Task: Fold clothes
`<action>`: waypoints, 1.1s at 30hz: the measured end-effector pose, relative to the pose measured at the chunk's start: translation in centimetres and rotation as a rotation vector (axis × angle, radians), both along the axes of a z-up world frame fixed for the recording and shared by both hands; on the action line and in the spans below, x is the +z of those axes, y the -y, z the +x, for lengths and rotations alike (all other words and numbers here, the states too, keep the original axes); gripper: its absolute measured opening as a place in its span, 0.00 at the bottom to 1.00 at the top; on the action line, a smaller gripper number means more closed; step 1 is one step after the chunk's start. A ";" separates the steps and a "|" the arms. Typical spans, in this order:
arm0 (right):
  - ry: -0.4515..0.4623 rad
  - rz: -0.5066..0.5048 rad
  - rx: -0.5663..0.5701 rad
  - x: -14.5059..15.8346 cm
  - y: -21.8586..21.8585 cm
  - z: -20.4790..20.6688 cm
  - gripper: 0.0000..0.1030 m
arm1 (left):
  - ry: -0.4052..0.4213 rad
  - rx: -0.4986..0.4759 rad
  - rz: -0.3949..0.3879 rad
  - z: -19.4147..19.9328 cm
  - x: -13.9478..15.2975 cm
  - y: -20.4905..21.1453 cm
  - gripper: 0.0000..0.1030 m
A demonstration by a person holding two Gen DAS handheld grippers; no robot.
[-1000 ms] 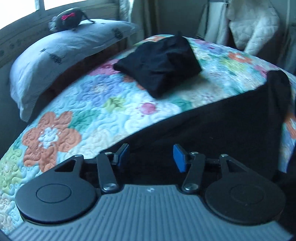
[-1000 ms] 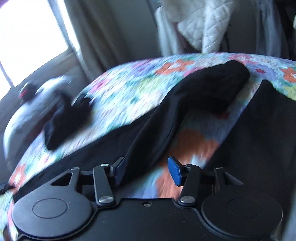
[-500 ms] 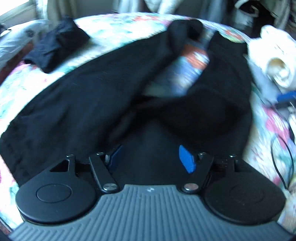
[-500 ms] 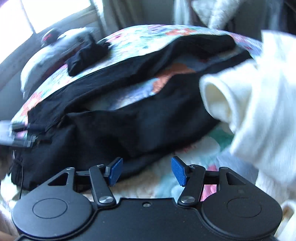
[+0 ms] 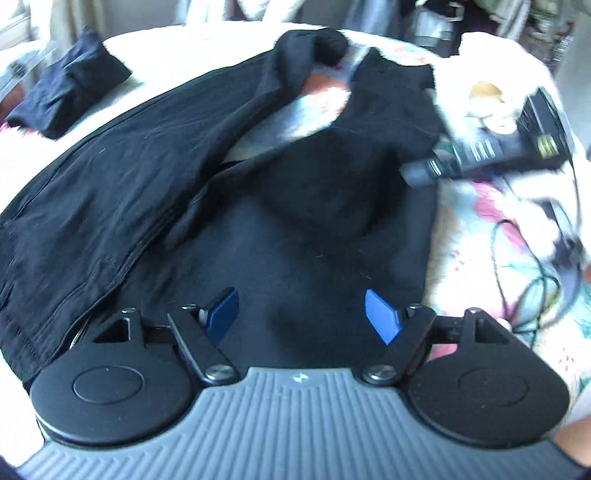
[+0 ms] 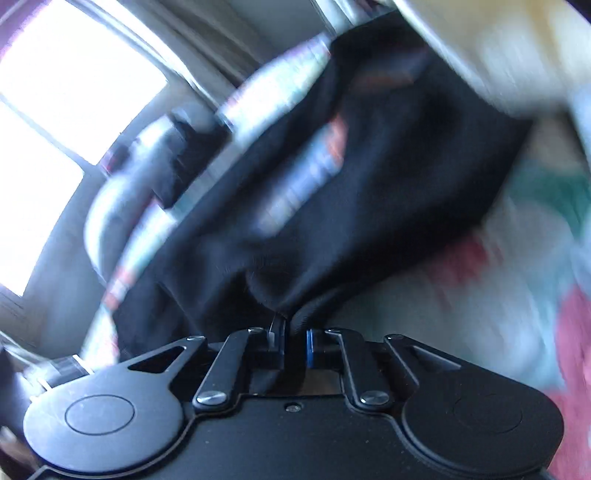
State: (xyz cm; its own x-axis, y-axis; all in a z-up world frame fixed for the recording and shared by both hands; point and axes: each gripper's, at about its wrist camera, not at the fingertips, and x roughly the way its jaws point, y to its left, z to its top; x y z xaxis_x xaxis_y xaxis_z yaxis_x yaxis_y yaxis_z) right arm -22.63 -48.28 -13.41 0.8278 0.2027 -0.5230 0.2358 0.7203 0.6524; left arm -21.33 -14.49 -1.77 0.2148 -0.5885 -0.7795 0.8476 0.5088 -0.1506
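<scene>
Across the bed (image 5: 480, 229), from left: folded dark bundle (image 5: 62, 99), then black trousers (image 5: 155, 177) spread flat, legs splayed. Left tool (image 5: 301, 314) spread wide, holding nothing, hovering over waistband. Right tool (image 6: 293, 338) now clenched on trouser fabric, released half a second ago. Thin pinch; could slip or drag legs crooked if yanked

Bright window (image 6: 55, 122) on the left, floral quilted bed (image 5: 491, 221), pale curtains (image 5: 77, 18) behind, washed-out daylight
</scene>
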 end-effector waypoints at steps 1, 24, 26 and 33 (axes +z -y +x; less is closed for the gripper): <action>0.042 0.010 -0.005 1.1 0.2 0.4 0.13 | 0.001 -0.011 0.001 -0.1 -0.1 0.2 0.77; 0.180 0.070 0.017 5.8 0.2 9.0 0.13 | 0.069 0.040 0.178 -0.3 -2.7 -0.4 0.46; 0.195 0.068 0.020 5.5 0.4 8.1 0.13 | 0.111 0.037 0.185 0.0 -2.4 -1.0 0.42; 0.143 -0.022 -0.025 4.7 0.7 6.2 0.21 | 0.158 0.112 0.139 1.0 0.2 -2.5 0.29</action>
